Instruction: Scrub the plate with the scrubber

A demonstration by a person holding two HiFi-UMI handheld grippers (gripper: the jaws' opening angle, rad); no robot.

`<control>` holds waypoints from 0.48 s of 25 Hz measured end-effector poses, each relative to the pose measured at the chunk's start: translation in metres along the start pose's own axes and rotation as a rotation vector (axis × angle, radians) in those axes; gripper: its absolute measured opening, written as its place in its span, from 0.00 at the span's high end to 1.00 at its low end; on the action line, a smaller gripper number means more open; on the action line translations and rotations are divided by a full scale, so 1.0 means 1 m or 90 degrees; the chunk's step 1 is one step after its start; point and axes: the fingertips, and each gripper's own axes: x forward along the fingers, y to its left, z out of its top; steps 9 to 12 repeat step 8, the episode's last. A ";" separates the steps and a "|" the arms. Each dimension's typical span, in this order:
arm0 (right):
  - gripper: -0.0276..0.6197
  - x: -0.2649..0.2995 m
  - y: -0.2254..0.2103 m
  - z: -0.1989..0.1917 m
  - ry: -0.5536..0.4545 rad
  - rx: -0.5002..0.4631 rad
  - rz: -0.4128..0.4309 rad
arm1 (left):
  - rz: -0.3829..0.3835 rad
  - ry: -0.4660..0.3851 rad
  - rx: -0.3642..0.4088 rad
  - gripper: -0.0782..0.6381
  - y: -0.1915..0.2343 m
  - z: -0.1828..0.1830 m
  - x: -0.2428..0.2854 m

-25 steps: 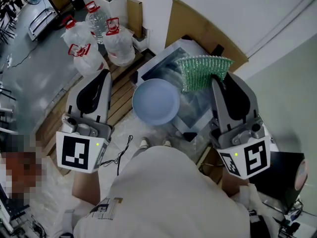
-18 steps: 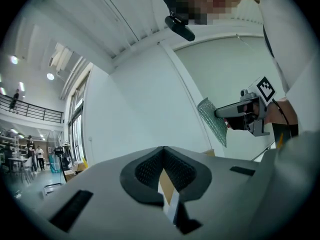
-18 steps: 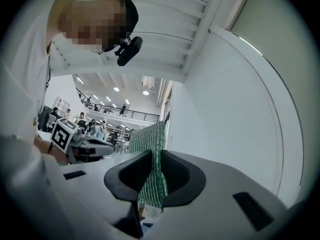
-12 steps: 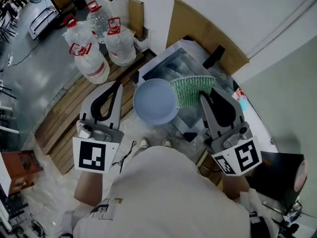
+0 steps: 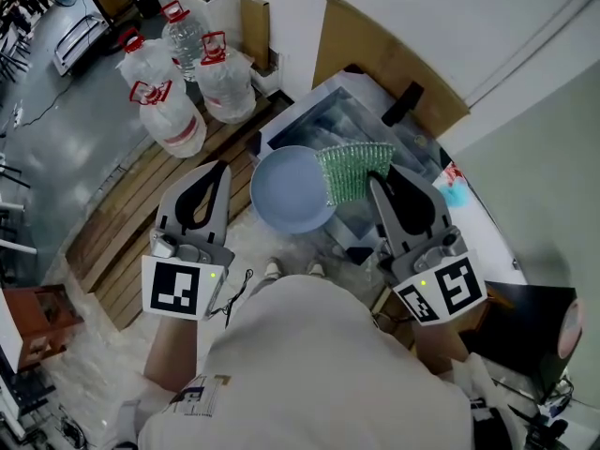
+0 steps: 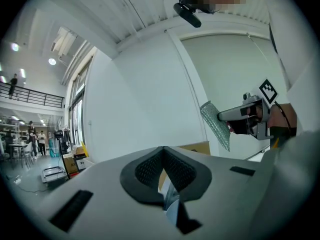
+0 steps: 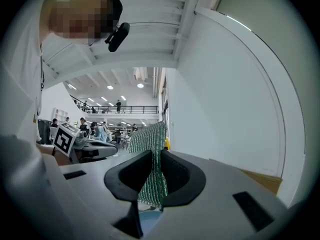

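Observation:
A pale blue plate [image 5: 291, 191] sits at the near edge of a steel sink [image 5: 323, 115]. My right gripper [image 5: 376, 178] is shut on a green mesh scrubber [image 5: 353, 170], which lies over the plate's right rim. The right gripper view shows the scrubber [image 7: 153, 149] pinched between the pads and standing up past them. My left gripper [image 5: 222, 167] is shut and sits just left of the plate, with floorboards showing between them. In the left gripper view its pads [image 6: 150, 171] meet with nothing clearly gripped. The scrubber [image 6: 216, 125] hangs to the right there.
Three large water jugs [image 5: 187, 73] stand at the far left on wooden boards [image 5: 131, 214]. A cardboard sheet [image 5: 375, 54] leans on the wall behind the sink. A dark box [image 5: 525, 331] sits at the right, and a thin cable [image 5: 232, 293] lies by the person's feet.
The right gripper has carried the scrubber left and nearer, from beyond the plate onto its right rim. The left gripper has moved right, closer to the plate. The plate has stayed put.

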 end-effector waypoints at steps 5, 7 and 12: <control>0.82 0.001 0.002 -0.001 -0.002 0.008 -0.002 | -0.012 0.005 -0.050 0.87 -0.005 0.004 0.001; 0.82 0.001 0.001 0.000 -0.004 0.010 -0.004 | -0.021 -0.008 -0.058 0.87 -0.006 0.006 0.000; 0.82 0.002 0.001 0.000 -0.004 0.010 -0.005 | -0.026 -0.016 -0.060 0.87 -0.007 0.007 0.000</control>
